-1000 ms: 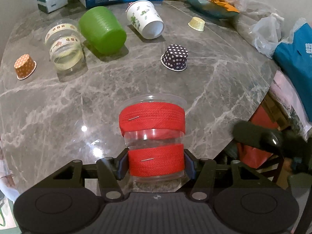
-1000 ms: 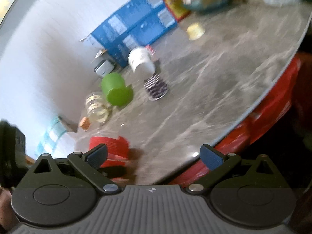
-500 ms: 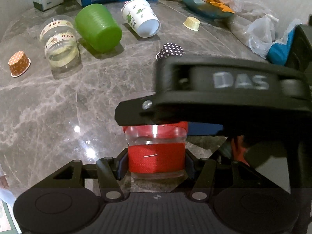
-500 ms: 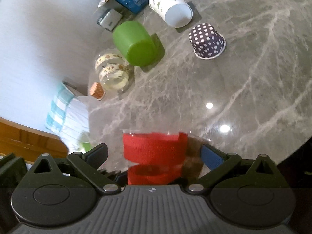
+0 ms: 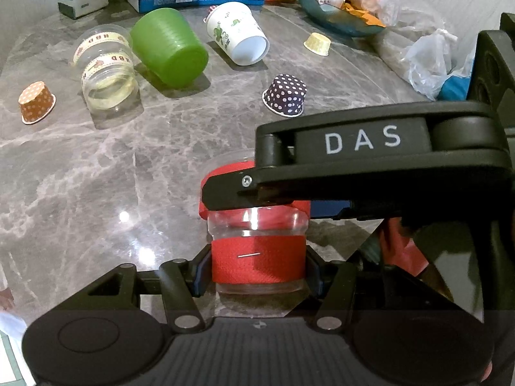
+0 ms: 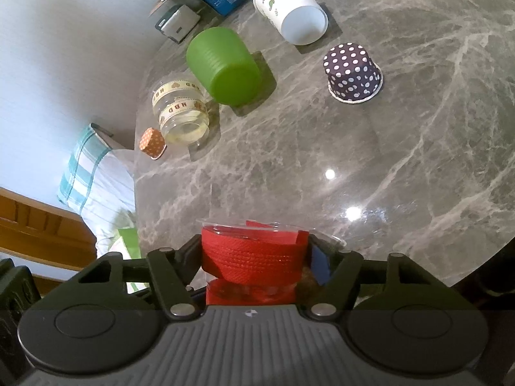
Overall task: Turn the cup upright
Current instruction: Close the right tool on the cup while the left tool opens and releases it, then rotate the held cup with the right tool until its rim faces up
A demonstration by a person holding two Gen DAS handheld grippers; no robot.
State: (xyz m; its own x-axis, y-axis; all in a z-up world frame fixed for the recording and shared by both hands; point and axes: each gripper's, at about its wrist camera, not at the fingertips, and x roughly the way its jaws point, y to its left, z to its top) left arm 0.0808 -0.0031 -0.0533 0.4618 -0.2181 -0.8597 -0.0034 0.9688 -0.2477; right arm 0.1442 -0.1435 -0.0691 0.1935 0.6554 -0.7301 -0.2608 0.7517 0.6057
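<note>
A clear plastic cup with two red bands (image 5: 257, 263) is held above the grey marble table (image 5: 128, 177), its mouth pointing away from me. My left gripper (image 5: 257, 271) is shut on its base end. My right gripper (image 6: 256, 257) has closed on the band near the cup's mouth (image 6: 254, 252), and its black body (image 5: 370, 167) crosses the left wrist view from the right, hiding part of the cup.
Lying on their sides at the back are a green cup (image 5: 169, 51), a white printed paper cup (image 5: 238, 37) and a clear ribboned cup (image 5: 106, 70). Small polka-dot (image 5: 286, 95), orange (image 5: 35, 101) and yellow (image 5: 318, 43) cups stand upside down. Boxes and bags line the far edge.
My right gripper swung in from the table's right side and closed on the upper end of the red-banded cup. My left gripper kept its hold on the base end.
</note>
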